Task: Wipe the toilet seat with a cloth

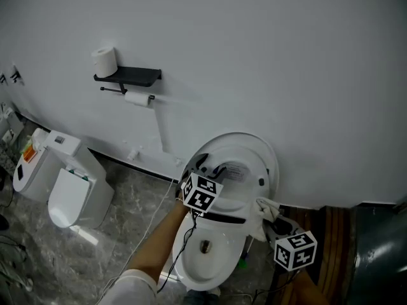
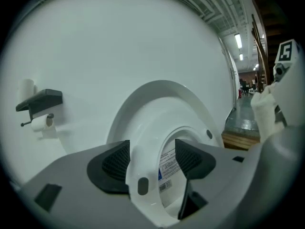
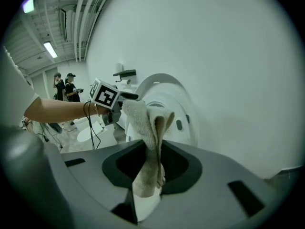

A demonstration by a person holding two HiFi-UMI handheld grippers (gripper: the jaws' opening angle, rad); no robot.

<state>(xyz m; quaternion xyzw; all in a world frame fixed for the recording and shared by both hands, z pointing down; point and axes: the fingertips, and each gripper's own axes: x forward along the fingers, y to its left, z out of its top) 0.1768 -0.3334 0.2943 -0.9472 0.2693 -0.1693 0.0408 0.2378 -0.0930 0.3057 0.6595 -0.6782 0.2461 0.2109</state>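
Against a white wall, the head view shows a toilet with its lid (image 1: 270, 152) and toilet seat (image 1: 241, 192) both raised over the bowl (image 1: 202, 262). The left claw (image 1: 210, 173) reaches to the seat's left edge. The right claw (image 1: 275, 226) is just beside the bowl's right side with the cloth (image 1: 267, 206) at its tip. A wall shelf (image 1: 130, 76) to the upper left carries a paper roll (image 1: 103, 61).

In the left gripper view, the left claw (image 2: 152, 159) stands wide open. The raised toilet seat's (image 2: 143, 147) rim is between its two dark pads (image 2: 116, 162), and the lid (image 2: 162, 97) rises behind.

In the right gripper view, the right claw (image 3: 150, 168) is clamped on the folded cloth (image 3: 145, 128), which sticks up from between the jaws. Beyond it the left claw's marker cube (image 3: 105, 94) sits at the lifted toilet seat (image 3: 164, 104). People (image 3: 66, 86) stand far back on the left.
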